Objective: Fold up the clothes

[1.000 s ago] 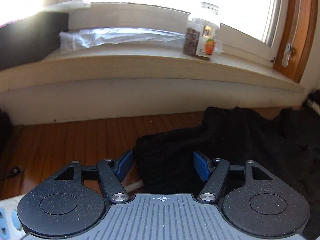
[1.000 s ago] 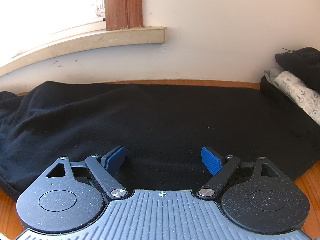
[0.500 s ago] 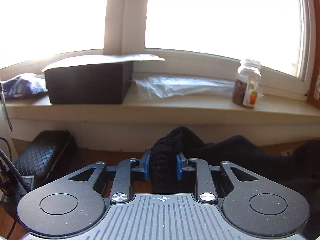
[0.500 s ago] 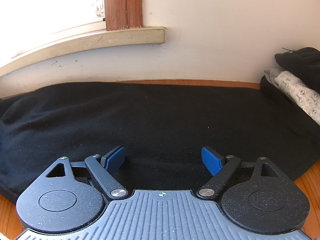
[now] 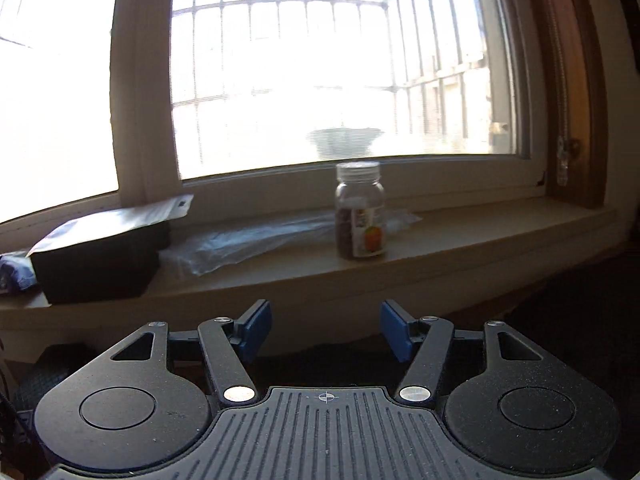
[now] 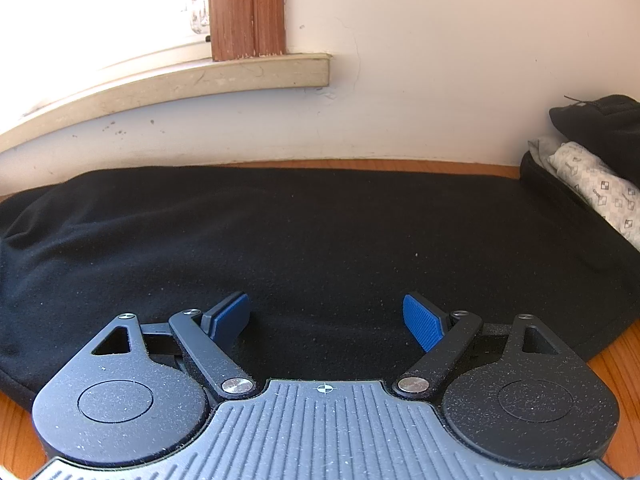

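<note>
Here the black garment [image 6: 320, 240] lies spread flat on the wooden table [image 6: 616, 364], filling the space ahead of the right claw [image 6: 326, 318] and running under both its blue pads [image 6: 422, 322]. That claw is spread wide and grips nothing; it hovers low over the near edge of the cloth. Beyond the garment stands the white wall [image 6: 440, 60], with the end of a sill [image 6: 240, 76] up and to the left of the claw. Off to its right a dark bag [image 6: 600, 124] sits on a patterned cloth [image 6: 596, 196], at the garment's far right end.

The left claw [image 5: 324, 330] is also spread wide and empty, aimed at the window [image 5: 300, 80]. Dark fabric [image 5: 572, 308] shows below and to its right, in shadow. On the windowsill [image 5: 460, 240] ahead, left of the claw, rests a black box [image 5: 100, 268] with a pale sheet [image 5: 116, 220] on top; a clear plastic bag [image 5: 248, 244] lies straight ahead, and a jar [image 5: 360, 212] stands upright just right of it.
</note>
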`<action>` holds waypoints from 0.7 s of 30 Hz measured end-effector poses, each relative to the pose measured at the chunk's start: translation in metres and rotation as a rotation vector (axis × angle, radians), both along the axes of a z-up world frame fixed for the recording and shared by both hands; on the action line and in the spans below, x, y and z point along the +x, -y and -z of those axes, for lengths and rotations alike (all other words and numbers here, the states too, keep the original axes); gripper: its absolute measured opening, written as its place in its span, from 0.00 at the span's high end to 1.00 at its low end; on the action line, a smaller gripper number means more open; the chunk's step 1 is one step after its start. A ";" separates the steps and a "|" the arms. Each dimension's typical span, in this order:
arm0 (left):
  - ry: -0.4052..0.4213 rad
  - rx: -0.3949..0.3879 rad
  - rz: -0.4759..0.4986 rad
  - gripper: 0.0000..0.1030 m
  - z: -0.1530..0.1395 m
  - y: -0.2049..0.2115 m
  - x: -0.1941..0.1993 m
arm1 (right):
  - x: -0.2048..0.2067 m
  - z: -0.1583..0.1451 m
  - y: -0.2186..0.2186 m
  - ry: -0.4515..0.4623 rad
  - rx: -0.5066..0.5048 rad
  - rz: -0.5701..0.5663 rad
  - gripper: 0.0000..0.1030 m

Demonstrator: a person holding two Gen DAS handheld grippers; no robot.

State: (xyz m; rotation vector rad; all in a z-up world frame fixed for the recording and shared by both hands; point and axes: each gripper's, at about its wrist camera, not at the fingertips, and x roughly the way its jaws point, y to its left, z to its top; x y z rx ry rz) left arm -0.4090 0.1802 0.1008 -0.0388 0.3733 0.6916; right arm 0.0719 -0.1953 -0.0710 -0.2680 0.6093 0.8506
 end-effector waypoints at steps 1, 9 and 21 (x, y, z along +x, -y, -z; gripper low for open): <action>-0.007 -0.008 0.033 0.35 0.000 0.005 0.009 | 0.000 0.000 0.000 0.000 0.000 -0.001 0.19; -0.249 -0.039 0.260 0.33 0.035 -0.005 0.102 | 0.000 0.000 0.000 0.000 0.000 0.000 0.19; -0.327 -0.091 0.374 0.99 0.053 -0.033 0.134 | 0.000 0.000 -0.001 0.000 0.001 0.001 0.19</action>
